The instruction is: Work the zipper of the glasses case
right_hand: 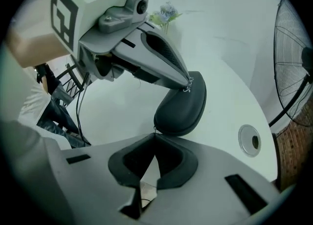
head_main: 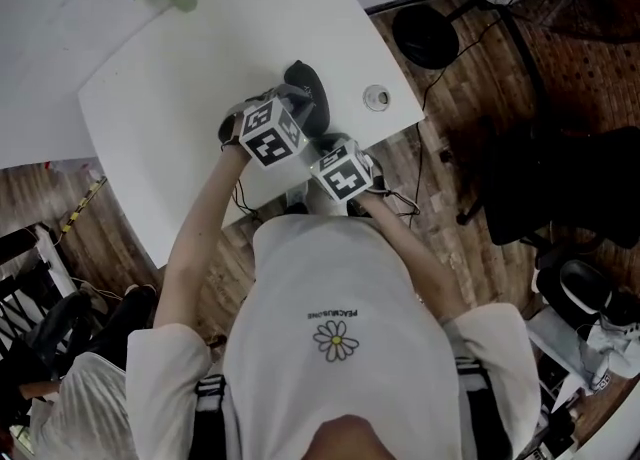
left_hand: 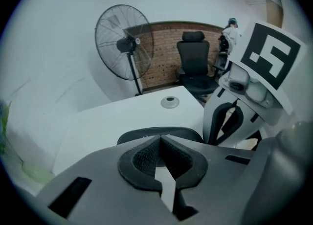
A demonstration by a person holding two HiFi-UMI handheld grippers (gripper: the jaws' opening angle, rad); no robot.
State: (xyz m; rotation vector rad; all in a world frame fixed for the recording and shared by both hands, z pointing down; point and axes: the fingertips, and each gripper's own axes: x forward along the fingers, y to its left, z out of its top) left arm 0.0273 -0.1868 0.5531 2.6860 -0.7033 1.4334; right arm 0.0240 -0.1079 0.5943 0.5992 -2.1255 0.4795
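**Both hand-held grippers at the glasses case.** The dark glasses case (right_hand: 181, 109) lies flat on the white surface (right_hand: 230, 67), domed side up. It sits directly ahead of both of my hand-held grippers and between their tips.

- **Left hand-held gripper** (right_hand: 188, 79): It is clenched, jaws together with nothing between them. The joined tips rest on top of the case at the end farthest from my right hand-held gripper, beside some pale lettering. In its own view only a dark strip of the case shows, just beyond the tips.
- **Right hand-held gripper** (right_hand: 155, 135): It is likewise clenched. Its tips meet right at the rim of the case's nearer end, along the seam. A thin sliver stands at that rim just above the tips, and I cannot tell whether it is pinched.
- **Surroundings on the surface:** A round grommet (right_hand: 250, 141) is set into the surface ahead and to the right of my right hand-held gripper, apart from the case. A sprig of pale flowers (right_hand: 164, 13) stands well beyond my left hand-held gripper, at the far side of the surface.
- **Beyond the surface:** Ahead of my left hand-held gripper stand a pedestal fan (left_hand: 122, 43) and a black office chair (left_hand: 194, 62), both before a brick wall (left_hand: 161, 48).
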